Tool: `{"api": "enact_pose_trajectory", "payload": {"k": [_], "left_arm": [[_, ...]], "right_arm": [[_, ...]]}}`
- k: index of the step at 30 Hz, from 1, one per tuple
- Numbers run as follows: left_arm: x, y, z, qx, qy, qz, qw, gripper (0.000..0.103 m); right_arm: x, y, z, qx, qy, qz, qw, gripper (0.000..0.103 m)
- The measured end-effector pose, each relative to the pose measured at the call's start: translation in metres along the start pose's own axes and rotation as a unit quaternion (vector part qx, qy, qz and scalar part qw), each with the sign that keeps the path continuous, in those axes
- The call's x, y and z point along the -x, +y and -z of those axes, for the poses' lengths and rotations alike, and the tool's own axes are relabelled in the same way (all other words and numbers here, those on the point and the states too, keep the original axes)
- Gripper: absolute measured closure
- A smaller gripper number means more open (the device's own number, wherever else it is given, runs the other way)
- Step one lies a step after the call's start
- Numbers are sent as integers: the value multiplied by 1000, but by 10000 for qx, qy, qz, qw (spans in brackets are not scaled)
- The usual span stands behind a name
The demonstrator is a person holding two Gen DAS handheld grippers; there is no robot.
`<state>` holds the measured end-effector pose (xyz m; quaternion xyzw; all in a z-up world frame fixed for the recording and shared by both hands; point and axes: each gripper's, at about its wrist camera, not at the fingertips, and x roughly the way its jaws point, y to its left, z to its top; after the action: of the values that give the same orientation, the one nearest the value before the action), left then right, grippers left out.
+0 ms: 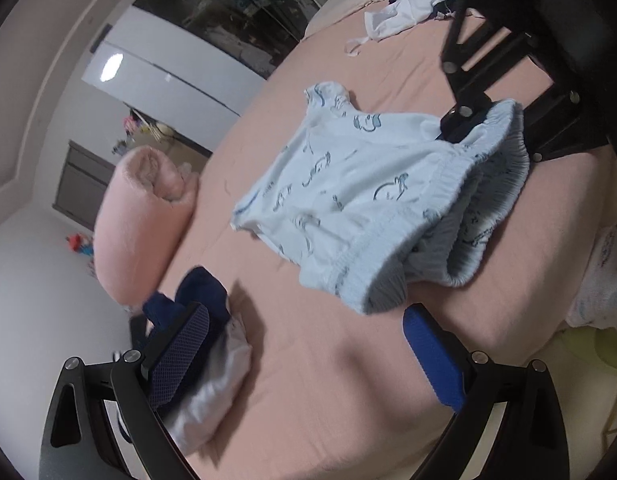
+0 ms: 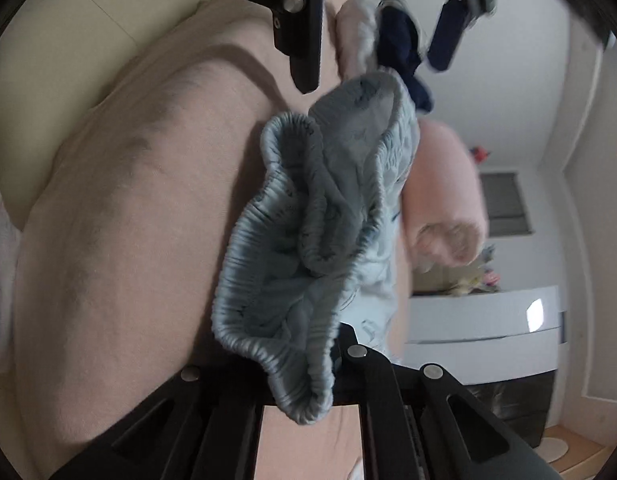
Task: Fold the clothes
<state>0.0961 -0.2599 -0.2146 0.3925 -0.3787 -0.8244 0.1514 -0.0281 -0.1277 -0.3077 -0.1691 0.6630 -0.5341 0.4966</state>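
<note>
Bunched blue shorts (image 2: 308, 240) hide the right gripper (image 2: 332, 344) jaws' tips.

My left tool (image 1: 304, 356) hangs open over the pink bed sheet (image 1: 348, 392); my right tool (image 1: 464, 120) pinches the pale blue dolphin-print shorts (image 1: 348, 192) at their elastic waistband.

Bare pink sheet (image 1: 328, 380) between shorts (image 1: 348, 192) and folded pile (image 1: 204, 368) passable; rolled blanket (image 1: 140, 224) blocks far edge
</note>
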Motion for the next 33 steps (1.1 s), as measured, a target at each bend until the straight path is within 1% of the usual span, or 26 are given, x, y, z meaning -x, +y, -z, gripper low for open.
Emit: {"api": "enact_pose_trajectory", "payload": {"k": [2, 4, 6, 8, 11, 15, 18, 22, 25, 27, 32, 33], "left_arm": [[-2, -4, -2, -119, -54, 25, 9999, 4], [-3, -8, -3, -202, -89, 42, 9997, 4], [-5, -12, -3, -218, -136, 10, 9997, 4], [-7, -15, -3, -219, -180, -11, 9996, 4], [-6, -15, -2, -92, -211, 72, 9997, 4], [-5, -14, -1, 112, -234, 37, 9997, 4], [-3, -14, 0, 426, -294, 57, 9986, 4], [-2, -13, 1, 913, -355, 26, 9952, 4], [-7, -12, 1, 1293, -312, 161, 9910, 4], [-8, -12, 1, 1587, -329, 258, 9864, 4], [-16, -12, -3, 2231, -323, 255, 9739, 4], [-18, -14, -4, 2271, -308, 242, 9731, 4]], "right_arm": [[0, -15, 0, -386, -7, -270, 9989, 95], [1, -31, 2, -822, -22, -569, 9950, 95], [5, -55, 4, -1480, -92, -915, 9847, 96], [8, -77, 4, -1896, -179, -1047, 9761, 96], [14, -95, 5, -2240, -277, -1115, 9678, 96], [6, -110, 6, -2321, -261, -1278, 9639, 96], [8, -111, 5, -2443, -260, -1403, 9591, 96], [10, -112, 2, -2511, -259, -1444, 9568, 96], [9, -116, 2, -2582, -235, -1484, 9544, 96], [8, -118, 2, -2626, -223, -1514, 9527, 96], [6, -121, 1, -2643, -226, -1575, 9512, 96], [6, -122, 1, -2644, -228, -1586, 9510, 96]]}}
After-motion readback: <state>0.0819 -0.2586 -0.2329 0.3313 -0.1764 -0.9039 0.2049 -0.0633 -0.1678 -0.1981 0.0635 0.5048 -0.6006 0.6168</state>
